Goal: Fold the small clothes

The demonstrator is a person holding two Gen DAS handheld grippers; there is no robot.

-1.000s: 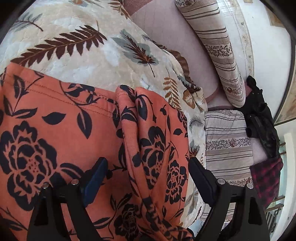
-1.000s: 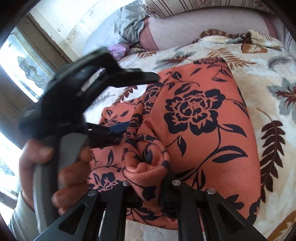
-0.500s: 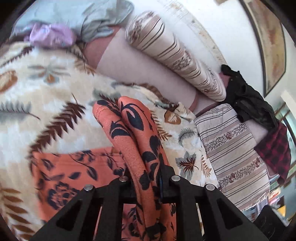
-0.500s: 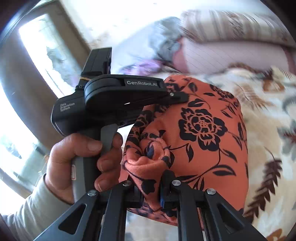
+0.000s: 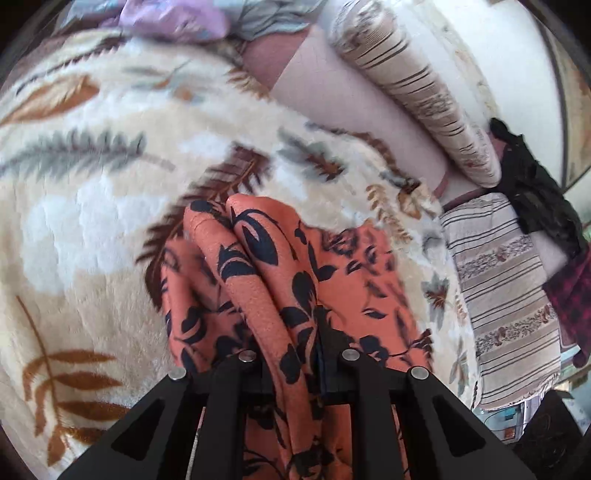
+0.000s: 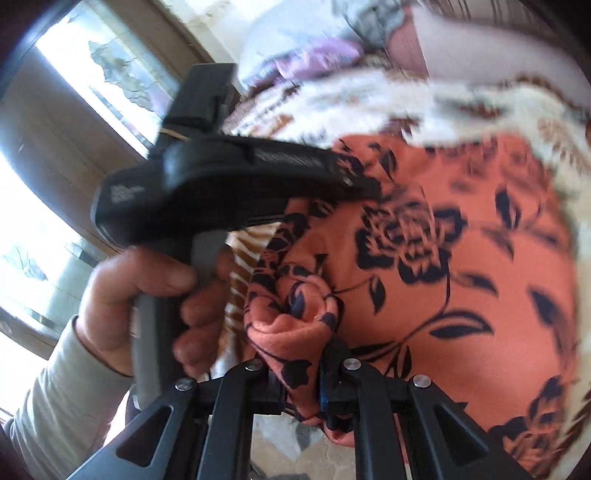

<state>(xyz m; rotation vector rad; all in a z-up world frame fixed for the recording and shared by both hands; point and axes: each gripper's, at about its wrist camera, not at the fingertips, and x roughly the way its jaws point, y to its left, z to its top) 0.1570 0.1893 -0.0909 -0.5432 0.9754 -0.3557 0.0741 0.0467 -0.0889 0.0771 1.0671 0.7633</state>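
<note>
A second ago your left gripper [image 5: 291, 354] stood wide open over the orange floral garment [image 5: 266, 280]; now its jaws are pinched nearly together on a bunched fold of that cloth, which stands up as a ridge between the fingers. Your right gripper [image 6: 303, 384] was clamped on its own rolled bunch of the same garment [image 6: 461, 266] then and is clamped on it the same way now. The cloth lay spread flat over the leaf-print blanket [image 5: 92, 192] before; now it is gathered and lifted, with more blanket showing around it, and its far part drapes toward the blanket's right edge, beside the striped cushion [image 5: 506, 295].

From the right wrist view, your left hand [image 6: 147, 295] and the gripper body it holds cover the garment's left side. Both views are blurred, so the lilac and grey clothes [image 5: 177, 18] at the blanket's far edge are hard to make out. The cloth's lower end is cut off behind the gripper frames.
</note>
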